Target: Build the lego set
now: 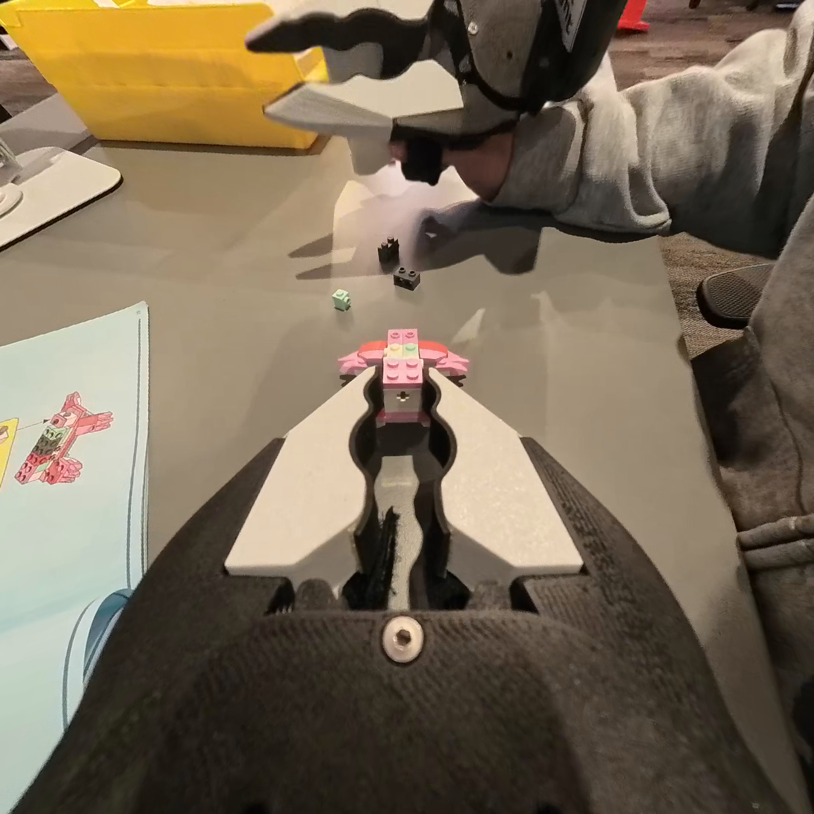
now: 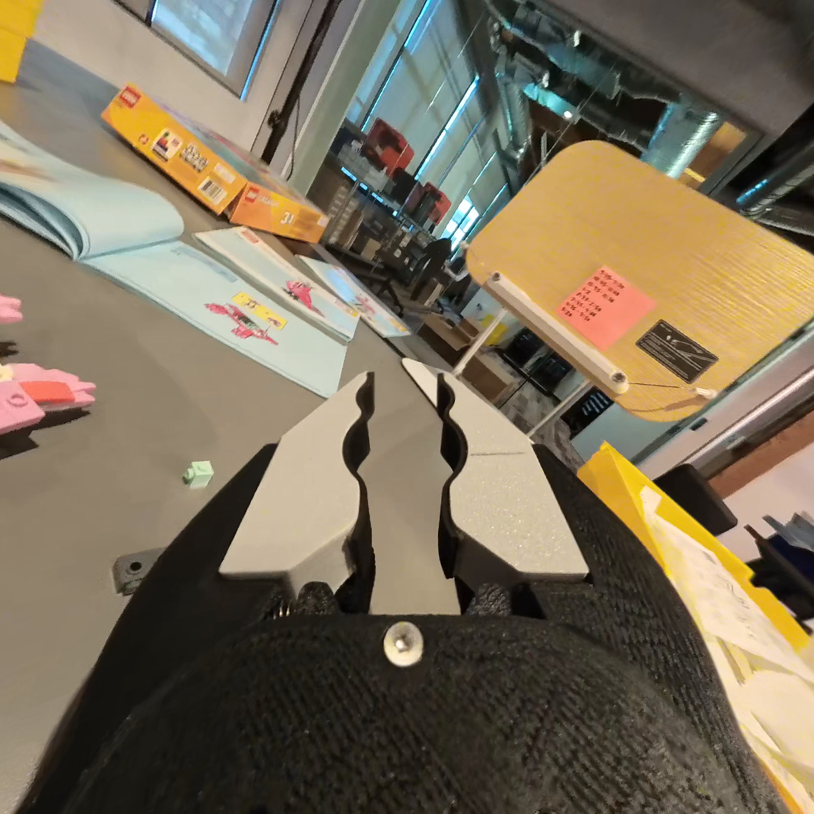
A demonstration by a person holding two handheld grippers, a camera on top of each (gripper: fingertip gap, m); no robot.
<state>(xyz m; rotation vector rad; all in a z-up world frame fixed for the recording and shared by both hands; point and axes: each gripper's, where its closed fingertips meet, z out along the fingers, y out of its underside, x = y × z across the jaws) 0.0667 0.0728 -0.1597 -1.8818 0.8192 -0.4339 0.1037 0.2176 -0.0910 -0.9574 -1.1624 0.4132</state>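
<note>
My left gripper point(image 1: 401, 374) is shut on the pink lego model point(image 1: 403, 359), which rests on the grey table point(image 1: 198, 246) with pink and red wings out to both sides. Beyond it lie a small mint green brick point(image 1: 342, 300) and two black pieces point(image 1: 406, 276), point(image 1: 387, 251). My right gripper point(image 2: 405, 383) is open and empty, held above the table; it shows in the left wrist view point(image 1: 282, 75) high over the black pieces. In the right wrist view the mint brick point(image 2: 199, 474) lies left of the fingers and the model's wing point(image 2: 48, 392) is at the left edge.
An open instruction booklet point(image 1: 70, 440) lies at the left, also in the right wrist view point(image 2: 211, 290). A yellow bin point(image 1: 167, 83) stands at the back left. An orange set box point(image 2: 207, 172), further booklets and a wooden chair point(image 2: 638, 264) are beyond. A grey sleeve point(image 1: 660, 145) reaches in from the right. Tip to tip, the grippers are about 15 cm apart. The mint brick point(image 2: 199, 474) lies around 9 cm away from my right fingertips.
</note>
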